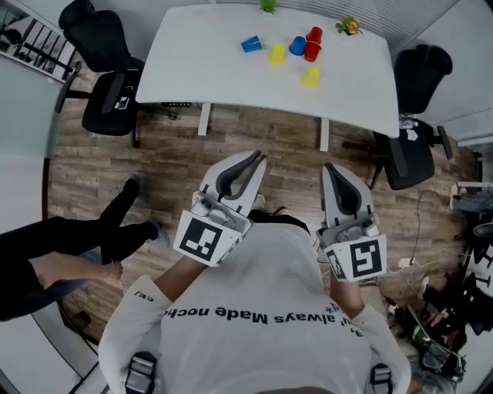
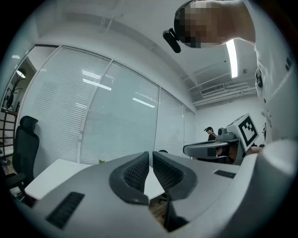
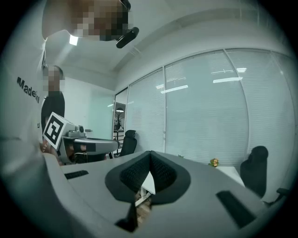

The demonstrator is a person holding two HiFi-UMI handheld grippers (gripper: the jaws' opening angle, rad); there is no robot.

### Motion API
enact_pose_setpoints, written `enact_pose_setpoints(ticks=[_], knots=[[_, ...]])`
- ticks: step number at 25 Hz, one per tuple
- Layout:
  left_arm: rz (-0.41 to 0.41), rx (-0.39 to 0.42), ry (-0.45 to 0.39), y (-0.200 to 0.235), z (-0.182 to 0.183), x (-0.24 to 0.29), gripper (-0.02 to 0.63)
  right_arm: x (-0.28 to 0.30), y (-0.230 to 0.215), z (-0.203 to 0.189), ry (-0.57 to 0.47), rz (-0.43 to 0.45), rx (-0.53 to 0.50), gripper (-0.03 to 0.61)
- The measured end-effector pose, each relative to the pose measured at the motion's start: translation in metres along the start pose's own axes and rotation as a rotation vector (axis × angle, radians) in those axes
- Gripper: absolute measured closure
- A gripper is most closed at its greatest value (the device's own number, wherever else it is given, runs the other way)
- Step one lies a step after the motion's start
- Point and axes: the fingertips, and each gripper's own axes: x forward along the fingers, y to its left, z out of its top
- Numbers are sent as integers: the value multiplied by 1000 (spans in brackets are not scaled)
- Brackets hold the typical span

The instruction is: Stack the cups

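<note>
The cups are all on the white rectangular bench (image 1: 200, 69), in the upper middle of the head view. A small blue plastic cup (image 1: 251, 44) is the furthest to the left and seems to lie on its side. To its right stand a yellow plastic cup (image 1: 276, 54), a second blue cup (image 1: 297, 46) and, just beside that one, a red plastic cup (image 1: 312, 45). The red may be two cups together, but it is too small to tell. A second yellow cup (image 1: 310, 77) sits a little apart, nearer to the lower edge of the bench. At the far edge there are a small green plant (image 1: 267, 5) and a yellow-green flower ornament (image 1: 348, 26).

Both claws are well apart from the cups, in the middle of the frame over the wooden floor (image 1: 254, 135). The left claw (image 1: 256, 159) has its jaws pressed together with nothing between them, as its own view (image 2: 150, 155) confirms. The right claw (image 1: 329, 168) is closed and empty in the same way (image 3: 150, 157). A black office chair (image 1: 108, 69) stands at the left end of the bench.

I think the stacking has not begun. The main risk is that a claw arrives at the cups while closed and pushes one over. The cups look light and stand close, so reaching for one may knock its neighbour. The lying blue cup could roll toward the edge. Too hard a squeeze could bend thin plastic, and then it would not nest.
</note>
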Motion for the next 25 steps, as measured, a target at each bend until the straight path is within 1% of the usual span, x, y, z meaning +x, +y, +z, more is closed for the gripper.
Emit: enact_pose_setpoints(ticks=[6,14,19,25], knots=[[-6,-3,-7,9,1,7,572,12,-7,0,1,-29,6,571],[4,0,1,20,-4,29,572,29,-25,-1,-10,-12,4,572],[6,9,0,24,-4,60,572,44,-53,0,-17,-5,9,572],[13,16,15,36,-9,113,572,69,-101,1,-23,0,26,572]])
